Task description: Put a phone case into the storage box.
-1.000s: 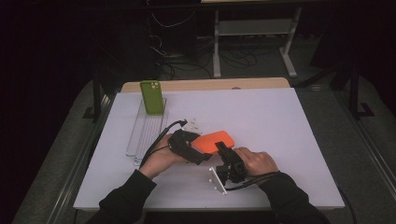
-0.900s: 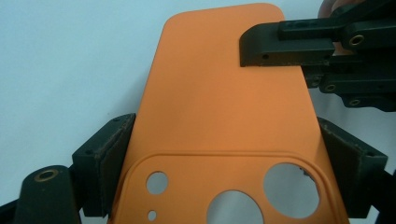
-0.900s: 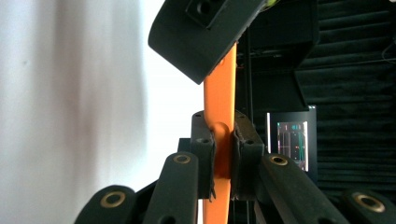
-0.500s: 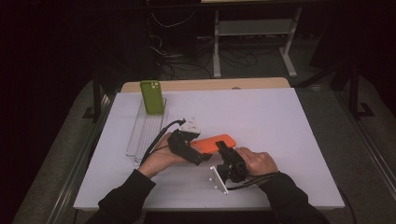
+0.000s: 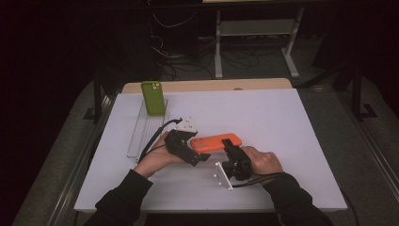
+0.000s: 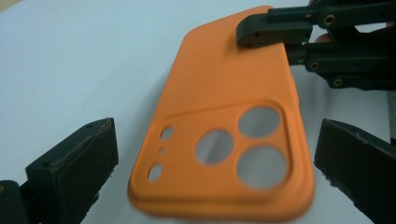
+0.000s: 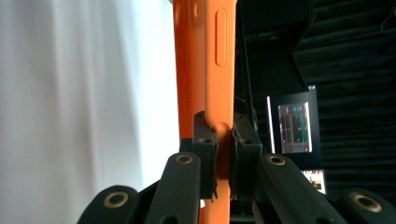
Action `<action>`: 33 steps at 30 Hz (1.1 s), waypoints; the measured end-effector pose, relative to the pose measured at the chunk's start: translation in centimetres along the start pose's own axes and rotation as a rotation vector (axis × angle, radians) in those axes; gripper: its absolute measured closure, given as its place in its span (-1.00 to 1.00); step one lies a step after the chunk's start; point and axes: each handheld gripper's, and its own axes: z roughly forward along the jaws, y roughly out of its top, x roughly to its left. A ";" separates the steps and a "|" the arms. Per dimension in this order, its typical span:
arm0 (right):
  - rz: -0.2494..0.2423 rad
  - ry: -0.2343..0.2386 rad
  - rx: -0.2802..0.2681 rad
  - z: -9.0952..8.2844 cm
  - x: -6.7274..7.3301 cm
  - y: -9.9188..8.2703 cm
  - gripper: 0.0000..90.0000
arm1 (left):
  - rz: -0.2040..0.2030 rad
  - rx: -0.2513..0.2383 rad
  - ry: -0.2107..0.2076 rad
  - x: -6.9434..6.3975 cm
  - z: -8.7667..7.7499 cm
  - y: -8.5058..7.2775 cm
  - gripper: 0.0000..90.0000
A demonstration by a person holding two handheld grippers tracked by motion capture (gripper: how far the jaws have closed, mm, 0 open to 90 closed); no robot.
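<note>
Right gripper (image 5: 229, 149): its jaws are being kept clenched on one end of the soft orange silicone phone case (image 5: 216, 142).
Left gripper (image 5: 196, 151): its jaws have just been opening and are being held wide apart, the case's camera end lying between them, untouched.
Case position: it is being held just above the white table top (image 5: 263, 113).
Handling: judged light, floppy and grippy; the rim near a short end is being judged the safest hold.
Surroundings: a green phone case (image 5: 153, 98) is standing in a clear slotted rack (image 5: 142, 129); a dark room is lying beyond.
</note>
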 end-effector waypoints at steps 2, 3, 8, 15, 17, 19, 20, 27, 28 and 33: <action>0.039 0.004 0.011 0.1 -0.1 -0.3 0.81 | -0.004 -0.004 0.010 0.2 -0.1 -0.1 -1.00; 0.027 0.030 0.019 0.1 -0.4 -0.5 0.81 | -0.006 0.001 0.011 0.2 -0.2 -0.1 -1.00; 0.150 0.070 0.038 0.1 -1.0 -1.2 0.81 | -0.014 -0.010 0.033 0.4 -0.3 -0.1 -1.00; 0.285 0.090 0.031 0.5 -1.9 -1.7 0.81 | -0.041 -0.003 0.055 0.5 -0.3 -0.1 -1.00; 0.337 0.107 0.035 0.5 -2.2 -1.9 0.81 | -0.057 -0.015 0.061 0.5 -0.3 -0.1 -1.00; 0.453 0.138 0.049 0.5 -2.4 -1.9 0.81 | -0.041 -0.014 0.067 0.7 -0.3 -0.1 -1.00; 0.485 0.146 0.050 0.6 -2.5 -2.0 0.81 | -0.059 -0.027 0.067 0.6 -0.3 -0.2 -1.00; 0.627 0.215 0.078 1.1 -3.5 -3.1 0.81 | -0.039 -0.018 0.081 0.7 -0.5 -0.1 -1.00; 0.684 0.229 0.076 1.2 -3.5 -3.1 0.81 | -0.040 -0.021 0.082 0.6 -0.4 -0.1 -1.00; 0.846 0.284 0.099 1.6 -4.0 -3.6 0.81 | -0.050 -0.023 0.092 0.6 -0.4 -0.1 -1.00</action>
